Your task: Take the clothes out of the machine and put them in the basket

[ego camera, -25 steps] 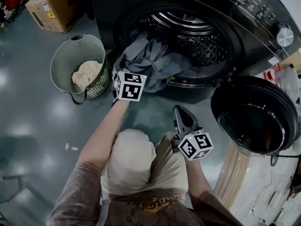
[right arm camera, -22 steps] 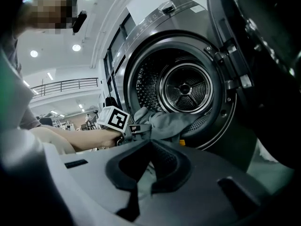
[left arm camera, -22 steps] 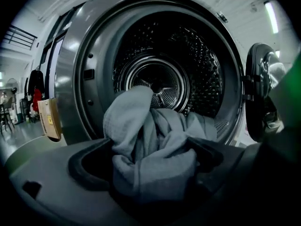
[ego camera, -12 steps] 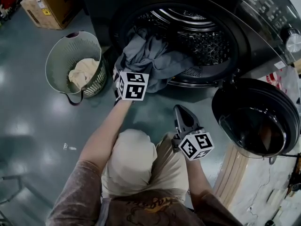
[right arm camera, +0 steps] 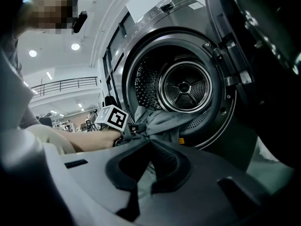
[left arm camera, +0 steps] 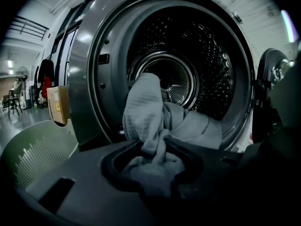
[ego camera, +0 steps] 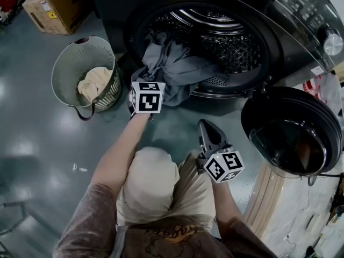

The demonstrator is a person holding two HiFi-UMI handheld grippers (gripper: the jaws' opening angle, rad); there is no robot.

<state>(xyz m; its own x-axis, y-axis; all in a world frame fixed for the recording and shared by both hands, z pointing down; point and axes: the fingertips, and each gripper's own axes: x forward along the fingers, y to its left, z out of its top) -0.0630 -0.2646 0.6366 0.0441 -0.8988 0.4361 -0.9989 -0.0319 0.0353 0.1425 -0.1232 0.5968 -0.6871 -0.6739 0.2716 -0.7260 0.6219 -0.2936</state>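
Observation:
A grey garment [ego camera: 173,69] hangs out of the open washing machine drum [ego camera: 226,42] over its lower rim. My left gripper [ego camera: 138,86] is at the garment's lower left edge; its jaws have just been closing, and in the left gripper view a twisted fold of the grey garment [left arm camera: 146,117] is pinched between them at my left gripper [left arm camera: 157,155]. My right gripper [ego camera: 205,127] hovers lower, above the person's knee and apart from the cloth, its jaws together with nothing in them. In its own view my right gripper [right arm camera: 140,179] faces the grey garment [right arm camera: 162,120].
A round green basket [ego camera: 59,73] holding a cream cloth [ego camera: 94,85] stands on the floor left of the machine. The machine's round door [ego camera: 293,130] hangs open at the right. A cardboard box [ego camera: 56,7] sits at the back left.
The left gripper's marker cube has rolled a little, and the gripper has taken hold of the grey garment's edge. The right gripper has stayed where it was.

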